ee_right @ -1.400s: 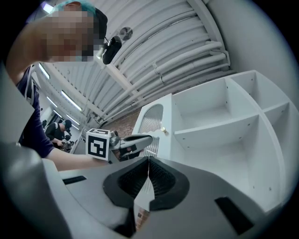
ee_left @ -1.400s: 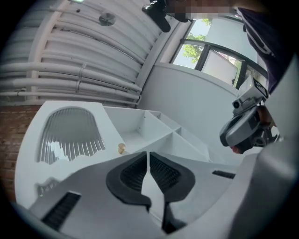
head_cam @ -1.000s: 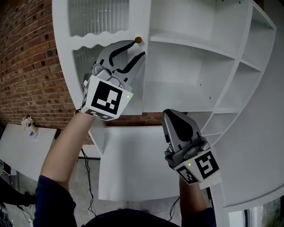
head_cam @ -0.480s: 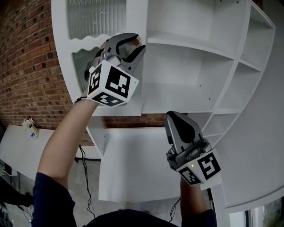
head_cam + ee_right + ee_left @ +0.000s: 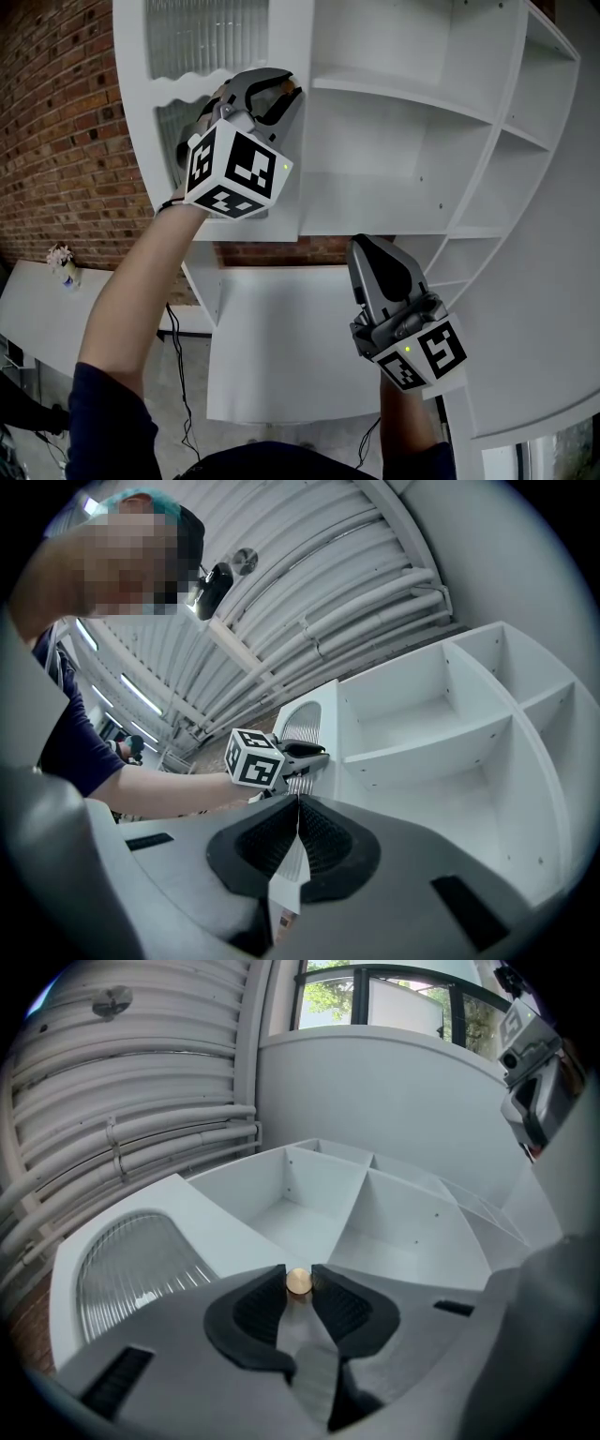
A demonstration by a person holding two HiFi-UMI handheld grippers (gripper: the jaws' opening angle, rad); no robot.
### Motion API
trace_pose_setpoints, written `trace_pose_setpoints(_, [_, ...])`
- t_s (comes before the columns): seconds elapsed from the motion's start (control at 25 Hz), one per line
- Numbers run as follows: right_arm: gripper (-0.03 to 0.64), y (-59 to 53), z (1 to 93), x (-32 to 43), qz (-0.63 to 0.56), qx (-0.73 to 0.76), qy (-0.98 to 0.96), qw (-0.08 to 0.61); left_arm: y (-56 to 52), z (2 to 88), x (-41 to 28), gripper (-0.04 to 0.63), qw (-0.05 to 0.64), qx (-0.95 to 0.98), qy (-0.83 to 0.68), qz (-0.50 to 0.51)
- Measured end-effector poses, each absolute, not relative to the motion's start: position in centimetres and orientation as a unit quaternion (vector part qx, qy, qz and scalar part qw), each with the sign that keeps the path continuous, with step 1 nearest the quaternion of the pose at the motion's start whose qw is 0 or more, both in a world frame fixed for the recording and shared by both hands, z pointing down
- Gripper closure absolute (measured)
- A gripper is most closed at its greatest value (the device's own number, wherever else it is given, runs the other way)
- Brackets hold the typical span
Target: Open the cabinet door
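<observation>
Head view: L gripper (image 5: 279,89) is up at the free edge of the cabinet door (image 5: 291,33), beside its ribbed glass pane (image 5: 202,33). Door looks shut; open shelves (image 5: 403,94) to its right. R gripper (image 5: 360,246) is low, well apart from the door, not involved. Step: grasping the handle, pull not begun.

L gripper view: jaws closing, small brass knob (image 5: 298,1281) btwn the tips. Pads look to be on it both sides, gap narrow. Next, my read: firm up the pinch, then pull along the door's swing arc; a round knob could slip out.

R gripper view: jaws pressed together, nothing btwn them, idle.
</observation>
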State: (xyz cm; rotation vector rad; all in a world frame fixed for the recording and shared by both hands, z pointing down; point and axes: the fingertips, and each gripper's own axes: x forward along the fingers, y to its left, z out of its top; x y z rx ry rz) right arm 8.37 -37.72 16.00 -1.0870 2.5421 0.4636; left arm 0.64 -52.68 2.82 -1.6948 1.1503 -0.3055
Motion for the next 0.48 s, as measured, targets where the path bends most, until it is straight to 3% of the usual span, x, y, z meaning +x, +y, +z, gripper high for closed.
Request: trace_pose_setpoints(0.48, [0.591, -36.2, 16.0, 7.5, 0.161, -0.372, 0.898, 0.169, -49.9, 3.0, 0.4, 0.52, 0.512, -0.712, 0.465, -0.126])
